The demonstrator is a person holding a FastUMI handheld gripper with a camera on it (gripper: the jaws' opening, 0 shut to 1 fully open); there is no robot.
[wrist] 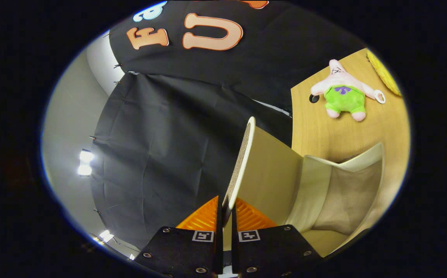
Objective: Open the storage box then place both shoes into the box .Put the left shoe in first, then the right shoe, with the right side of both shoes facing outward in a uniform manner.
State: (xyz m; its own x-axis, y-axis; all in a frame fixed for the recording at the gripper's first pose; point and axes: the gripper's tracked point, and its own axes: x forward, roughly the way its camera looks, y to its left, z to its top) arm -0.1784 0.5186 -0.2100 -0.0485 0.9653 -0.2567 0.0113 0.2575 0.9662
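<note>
My gripper (226, 204) is shut on the thin edge of the storage box's lid (243, 154), which runs straight ahead from between the fingers. The lid is cream with a pale rim, a woven outer face and a smooth inner face. It stands lifted away from the box (347, 197), whose cream walls and greyish fabric lining lie open just to the right of the fingers. The box rests on a light wooden table (323, 131). The whole view is strongly tilted.
A pink star-shaped plush toy with green shorts (343, 92) lies on the table beyond the box, with a small dark hole in the tabletop beside it. A yellow object (385, 73) sits at the table's far edge. Black cloth walls (161, 154) hang behind.
</note>
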